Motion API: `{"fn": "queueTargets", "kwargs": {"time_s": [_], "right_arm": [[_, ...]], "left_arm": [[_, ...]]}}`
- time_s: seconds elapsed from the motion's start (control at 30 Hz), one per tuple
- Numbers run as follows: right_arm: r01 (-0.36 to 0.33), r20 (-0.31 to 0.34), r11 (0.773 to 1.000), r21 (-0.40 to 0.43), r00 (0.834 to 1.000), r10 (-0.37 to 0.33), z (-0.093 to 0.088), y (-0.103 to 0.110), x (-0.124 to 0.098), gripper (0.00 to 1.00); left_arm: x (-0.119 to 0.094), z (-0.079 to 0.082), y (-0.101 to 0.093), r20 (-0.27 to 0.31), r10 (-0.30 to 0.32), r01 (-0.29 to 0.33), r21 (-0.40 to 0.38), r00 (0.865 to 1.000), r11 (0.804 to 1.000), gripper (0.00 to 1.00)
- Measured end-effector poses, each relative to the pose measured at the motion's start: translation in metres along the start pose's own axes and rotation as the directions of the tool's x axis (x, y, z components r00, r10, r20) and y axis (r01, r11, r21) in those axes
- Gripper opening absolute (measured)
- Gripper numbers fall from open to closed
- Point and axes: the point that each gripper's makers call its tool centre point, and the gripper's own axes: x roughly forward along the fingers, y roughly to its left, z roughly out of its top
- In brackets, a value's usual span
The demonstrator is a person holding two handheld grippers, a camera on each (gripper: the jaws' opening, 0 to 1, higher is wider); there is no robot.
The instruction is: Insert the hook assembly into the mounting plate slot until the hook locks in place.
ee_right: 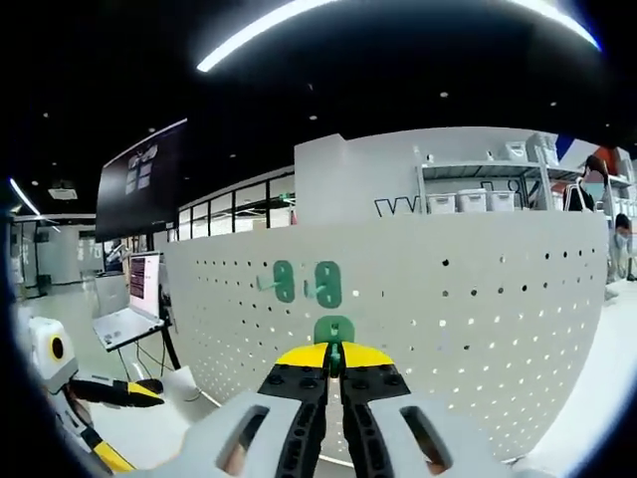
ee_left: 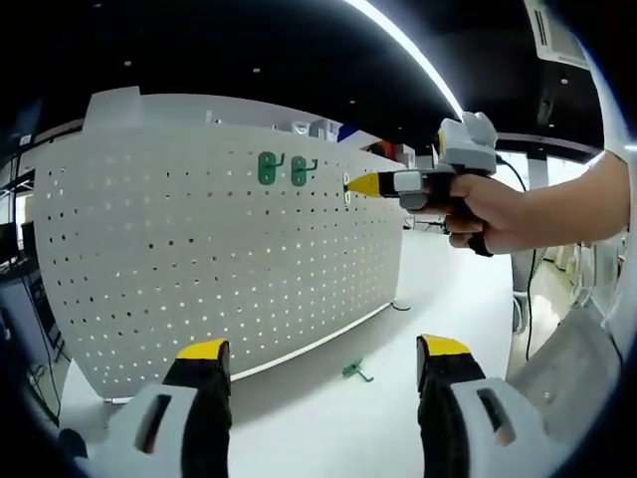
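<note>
the insertion step is in hand: the right hand-held gripper (ee_right: 334,366) has its jaws pinched narrow on a green hook (ee_right: 334,331), held right up at the white pegboard (ee_right: 478,309), seemingly touching it, just below 2 green hooks (ee_right: 307,283) already mounted side by side. from the left gripper view the right hand-held gripper's yellow tip meets the board to the right of that pair. the next move likely calls for pressing the hook squarely into the holes until it seats, with no tilt. the left hand-held gripper (ee_left: 323,373) hangs near, jaws wide and holding nothing. 1 spare green hook (ee_left: 355,371) lies on the white worktop (ee_left: 448,289) by the board's foot. a laptop (ee_right: 129,321) sits far left; nothing blocks the approach.
</note>
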Motion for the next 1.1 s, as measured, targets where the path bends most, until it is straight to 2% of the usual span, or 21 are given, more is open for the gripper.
{"fn": "queueTargets", "kwargs": {"time_s": [0.23,0.4,1.1], "right_arm": [[0.037,0.025,0.999,-0.031,0.999,-0.036,0.011,-0.010,0.008,0.01],[0.066,0.044,0.997,-0.041,0.997,-0.064,0.017,-0.018,0.013,0.01],[0.109,0.094,0.985,-0.136,0.991,-0.096,0.038,-0.031,0.029,0.01]], "left_arm": [[-0.004,0.000,0.003,0.008,0.007,-0.006,-0.031,1.000,1.000,0.78],[-0.005,0.000,0.003,0.005,0.008,-0.008,-0.023,1.000,1.000,0.78],[-0.008,-0.010,-0.004,-0.016,-0.001,0.000,-0.022,1.000,1.000,0.77]]}}
